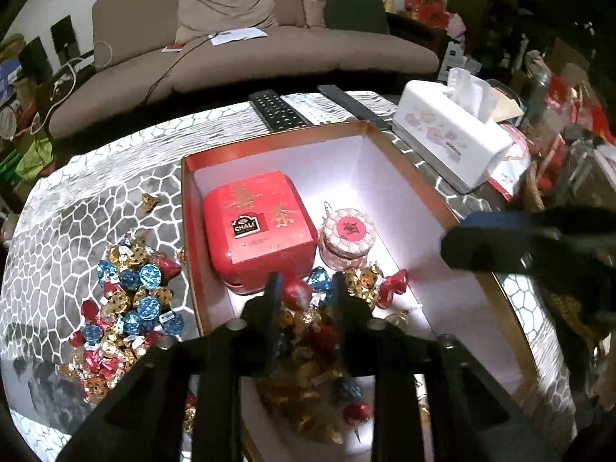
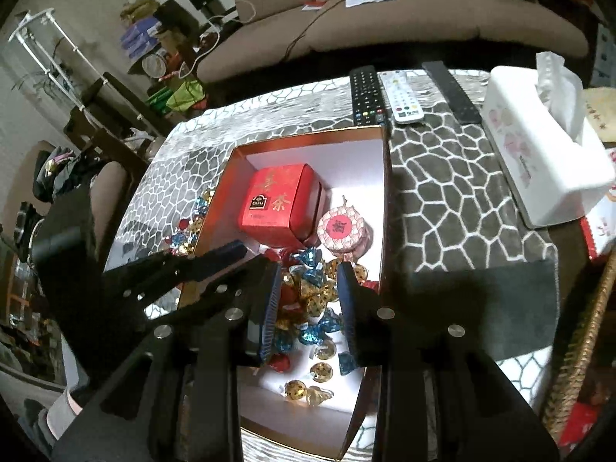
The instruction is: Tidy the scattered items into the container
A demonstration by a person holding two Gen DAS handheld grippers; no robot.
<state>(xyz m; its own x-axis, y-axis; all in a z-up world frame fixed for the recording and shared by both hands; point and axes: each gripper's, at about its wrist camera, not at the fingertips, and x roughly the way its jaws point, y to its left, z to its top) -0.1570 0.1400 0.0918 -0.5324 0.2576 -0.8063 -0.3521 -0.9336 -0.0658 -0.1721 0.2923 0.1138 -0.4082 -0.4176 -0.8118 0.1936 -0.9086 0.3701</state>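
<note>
1. One open rectangular box (image 1: 408, 177), red rim and white inside, long axis running away toward the sofa (image 1: 246, 50).
2. Inside it: one square red tin (image 1: 256, 227), one round patterned tin (image 1: 348, 240), plus a heap of foil candies (image 2: 308, 300).
3. Another shiny candy pile (image 1: 123, 308) sits on the cobble-pattern tablecloth (image 1: 77, 223), left of the box.
4. Three remotes (image 2: 400, 94) and one tissue box (image 2: 539, 161).
5. Left gripper (image 1: 304, 300) and right gripper (image 2: 310, 292) both hover over the box, jaws slightly apart, gripping nothing.

One open box (image 1: 385, 142) sits on the table (image 1: 96, 208). Inside it are one red tin (image 1: 254, 227) and one small round jar (image 1: 348, 236). Three remotes lie at the far edge: two black (image 2: 365, 92) (image 2: 454, 92), one white (image 2: 402, 96). One tissue box (image 1: 450, 134) stands to the right. The foil sweets form two heaps, too many to count: one in the box (image 2: 312, 288), one on the table to its left (image 1: 123, 308).
</note>
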